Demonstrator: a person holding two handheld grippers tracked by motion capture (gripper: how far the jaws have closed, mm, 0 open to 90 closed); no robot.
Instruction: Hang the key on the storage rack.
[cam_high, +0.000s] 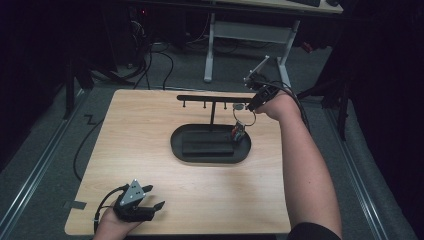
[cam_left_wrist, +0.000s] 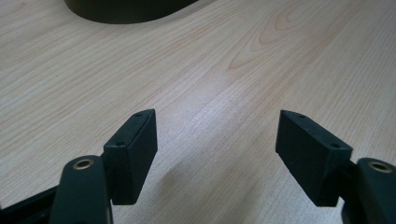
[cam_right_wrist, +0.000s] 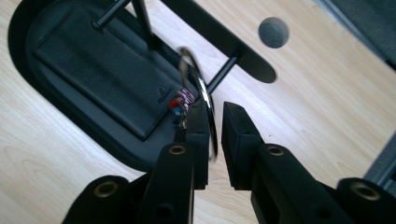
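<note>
Our right gripper (cam_right_wrist: 215, 135) has the key ring (cam_right_wrist: 205, 100) between its slightly parted jaws, colourful tag (cam_right_wrist: 180, 105) dangling left. Our left gripper (cam_left_wrist: 217, 154) rests wide apart, holding nothing.

My metal key ring (cam_right_wrist: 200, 88) hangs upright from a peg of the black T-shaped stand (cam_high: 212, 98); a small multicoloured charm (cam_right_wrist: 180, 103) dangles from it above the oval tray (cam_high: 180, 145).

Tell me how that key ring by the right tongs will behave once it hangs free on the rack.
The key ring looks like thin, stiff polished metal, so it is probably slippery between the right tongs, whose jaws stand slightly apart around it. The colourful charm dangles loose and would likely swing. On the rack peg, it may sway before settling.
</note>
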